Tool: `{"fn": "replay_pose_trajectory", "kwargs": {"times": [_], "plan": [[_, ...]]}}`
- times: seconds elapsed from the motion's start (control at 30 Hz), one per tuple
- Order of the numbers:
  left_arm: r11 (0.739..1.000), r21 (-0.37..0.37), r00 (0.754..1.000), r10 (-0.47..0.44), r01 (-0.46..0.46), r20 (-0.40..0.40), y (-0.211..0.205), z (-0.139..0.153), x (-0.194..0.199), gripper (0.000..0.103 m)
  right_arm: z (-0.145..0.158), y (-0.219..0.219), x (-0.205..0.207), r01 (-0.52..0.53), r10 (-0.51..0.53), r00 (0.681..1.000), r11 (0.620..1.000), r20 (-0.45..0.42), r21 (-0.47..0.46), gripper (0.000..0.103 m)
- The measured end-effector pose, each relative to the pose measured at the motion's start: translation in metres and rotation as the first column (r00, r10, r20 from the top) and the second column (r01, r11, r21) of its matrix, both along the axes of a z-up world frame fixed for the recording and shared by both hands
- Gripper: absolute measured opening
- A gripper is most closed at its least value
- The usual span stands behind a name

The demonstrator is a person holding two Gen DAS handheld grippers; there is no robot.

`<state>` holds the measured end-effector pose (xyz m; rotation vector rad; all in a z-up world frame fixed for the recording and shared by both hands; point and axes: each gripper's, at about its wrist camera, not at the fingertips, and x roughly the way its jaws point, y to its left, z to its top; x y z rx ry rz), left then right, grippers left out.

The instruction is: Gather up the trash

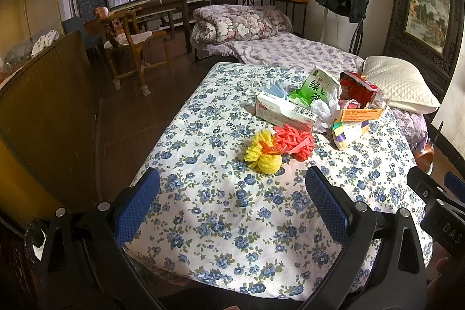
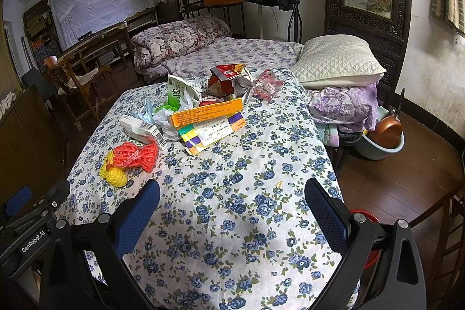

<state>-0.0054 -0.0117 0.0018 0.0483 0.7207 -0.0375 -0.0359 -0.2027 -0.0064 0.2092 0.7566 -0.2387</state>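
Note:
Trash lies in a heap on the floral quilt (image 1: 232, 208) (image 2: 232, 208). Nearest are a yellow foam net (image 1: 263, 153) (image 2: 113, 175) and a red foam net (image 1: 293, 140) (image 2: 135, 154). Behind them lie a white box (image 1: 284, 108) (image 2: 142, 130), a green tea carton (image 1: 318, 86) (image 2: 180, 92), an orange box (image 1: 359, 114) (image 2: 206, 114), a red snack bag (image 1: 359, 89) (image 2: 229, 79) and blue masks (image 1: 276, 90). My left gripper (image 1: 232, 202) is open, short of the nets. My right gripper (image 2: 232, 202) is open over bare quilt.
A white pillow (image 2: 337, 63) and a folded purple blanket (image 2: 343, 106) sit at the right. A blue basin (image 2: 383, 144) stands on the wooden floor, a red bin (image 2: 367, 240) beside the bed. A wooden chair (image 1: 130, 45) and a brown cabinet (image 1: 43, 106) stand left.

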Motion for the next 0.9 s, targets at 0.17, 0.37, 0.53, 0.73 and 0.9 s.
{"fn": "replay_pose_trajectory", "kwargs": {"times": [0.17, 0.37, 0.53, 0.73, 0.9], "plan": [[1.0, -0.013, 1.0, -0.009, 0.009, 0.001, 0.004, 0.001, 0.001, 0.096, 0.0, 0.0, 0.0, -0.001, 0.001, 1.0, 1.0, 0.0, 0.0, 0.097], [0.999, -0.041, 0.999, 0.022, -0.024, -0.032, 0.016, -0.002, 0.008, 0.096, 0.0, -0.001, -0.001, 0.0, 0.0, 1.0, 1.0, -0.001, 0.0, 0.097], [0.996, -0.07, 0.993, 0.044, -0.052, -0.105, 0.025, -0.01, 0.026, 0.096, 0.001, -0.002, -0.001, 0.0, 0.0, 1.0, 1.0, -0.002, 0.006, 0.097], [1.0, 0.015, 0.98, -0.001, 0.004, -0.201, -0.002, -0.032, 0.056, 0.096, 0.001, -0.005, 0.0, -0.006, 0.006, 1.0, 1.0, -0.005, 0.015, 0.097], [0.995, 0.087, 0.957, -0.021, 0.049, -0.291, -0.024, -0.057, 0.081, 0.096, -0.003, -0.006, -0.001, -0.006, 0.006, 1.0, 0.999, -0.008, 0.04, 0.097]]}}
